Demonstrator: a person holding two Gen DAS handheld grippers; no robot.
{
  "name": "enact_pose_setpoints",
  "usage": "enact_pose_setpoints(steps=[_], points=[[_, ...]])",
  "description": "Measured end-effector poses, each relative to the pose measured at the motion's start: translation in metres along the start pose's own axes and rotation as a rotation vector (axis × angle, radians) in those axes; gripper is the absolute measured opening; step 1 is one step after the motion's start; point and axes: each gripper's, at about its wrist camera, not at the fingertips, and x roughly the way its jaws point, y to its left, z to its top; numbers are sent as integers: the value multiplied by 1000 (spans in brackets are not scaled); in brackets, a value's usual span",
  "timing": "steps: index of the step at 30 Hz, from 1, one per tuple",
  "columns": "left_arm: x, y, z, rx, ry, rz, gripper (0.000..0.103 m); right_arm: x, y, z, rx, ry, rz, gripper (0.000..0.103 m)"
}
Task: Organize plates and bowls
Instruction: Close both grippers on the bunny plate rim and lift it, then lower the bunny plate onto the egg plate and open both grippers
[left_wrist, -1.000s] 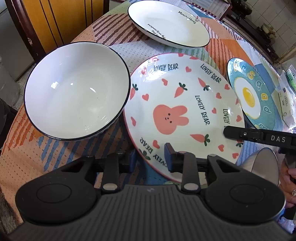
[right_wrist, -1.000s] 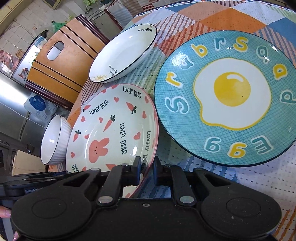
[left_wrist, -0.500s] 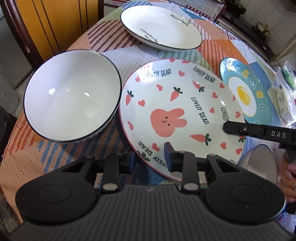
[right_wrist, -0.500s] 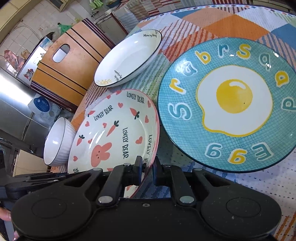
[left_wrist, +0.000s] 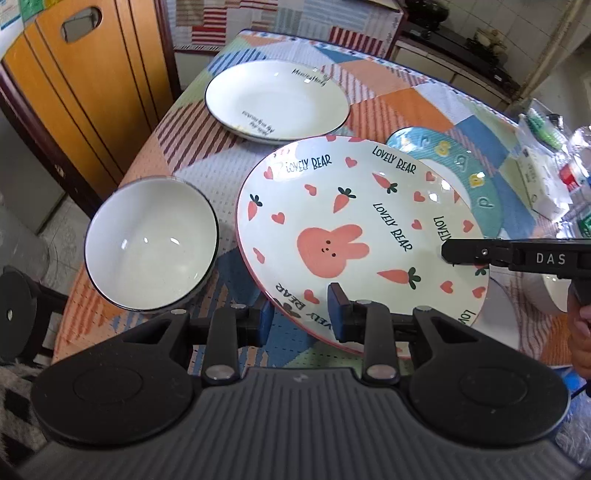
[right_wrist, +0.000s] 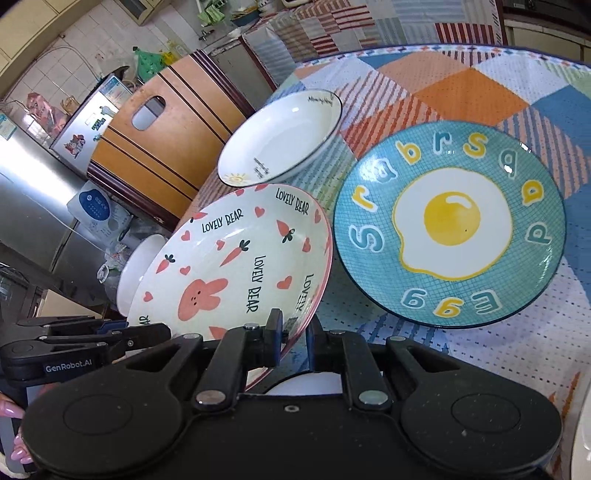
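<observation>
White bowl (left_wrist: 151, 243): far left on the patchwork tablecloth (left_wrist: 413, 99), upright, empty, just beside the bunny plate.
White plate (left_wrist: 277, 99): behind, flat on the cloth, apart from the rest.
Bunny plate (left_wrist: 354, 229): centre, off the cloth and tilted, overlapping the near edge of the egg plate as seen from the left wrist.
Handling of bunny plate: glazed ceramic, so stiff, probably fairly heavy, slick at the rim, breakable if dropped; best taken at the raised rim on two opposite sides, kept close to level.
Left gripper (left_wrist: 301, 314): narrowly parted, one pad over the near rim and the other under it, apparently pinching that rim.
Right gripper (right_wrist: 293, 330): nearly closed, clamped on the plate's rim at the other side, one finger (right_wrist: 275, 325) on the decorated face, the other beneath.
Egg plate (right_wrist: 450, 225): right, flat on the cloth, untouched, free of the bunny plate in the right wrist view.
Likely destination: one of the flat plates, judged from the task only.
Risk: glaze slipping between pads if either grip tilts.
</observation>
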Motion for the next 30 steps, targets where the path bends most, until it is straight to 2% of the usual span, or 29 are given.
enact_pose_setpoints(steps=[9,15,22,30], points=[[-54,-25,14,64,-54,-61,29,-67,23,3,-37,-80,-21,19],[-70,-46,24,97,-67,-109,29,-104,23,4,-40,-118,-56,19],[-65,-79,38,144,-69,-151,29,-133,3,5,-26,-153,-96,19],[-28,-107,56,162,-34,-164,29,-134,-32,10,2,-163,-135,19]])
